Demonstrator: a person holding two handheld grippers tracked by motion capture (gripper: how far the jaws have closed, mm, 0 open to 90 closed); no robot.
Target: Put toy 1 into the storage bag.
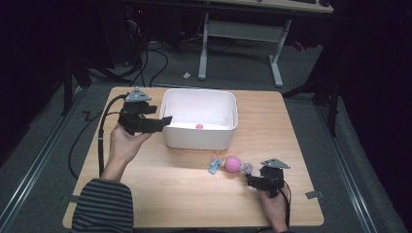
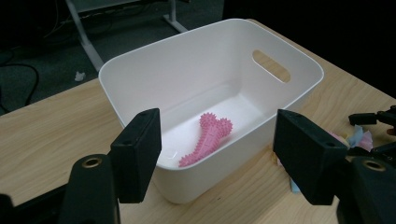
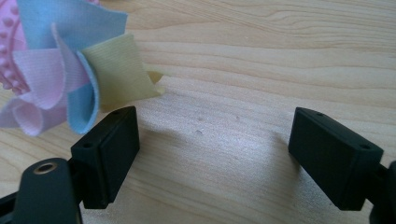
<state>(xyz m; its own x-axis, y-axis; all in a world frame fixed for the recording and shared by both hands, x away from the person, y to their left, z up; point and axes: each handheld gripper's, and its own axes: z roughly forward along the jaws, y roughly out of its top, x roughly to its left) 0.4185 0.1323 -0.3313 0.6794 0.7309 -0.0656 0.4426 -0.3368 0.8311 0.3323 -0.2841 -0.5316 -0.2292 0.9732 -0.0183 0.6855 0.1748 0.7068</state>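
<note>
table (image 1: 160, 179): I see pale wood grain, smooth, matt
bin (image 2: 187, 70): smooth white plastic, slight gloss
pink bone toy (image 2: 208, 137): rubbery, nubbed
ball toy's strips (image 3: 70, 79): soft ribbed cloth
jaw pads: matt black plastic

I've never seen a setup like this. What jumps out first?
A white plastic bin stands mid-table with a spiky pink rubber toy lying on its floor. In front of it on the wooden table lies a pink ball toy with pastel cloth strips, just beside the open right gripper.

Dim room: grey carpet floor (image 1: 39, 145), white-legged desk (image 1: 240, 34) beyond the wooden table (image 1: 160, 194).
</note>
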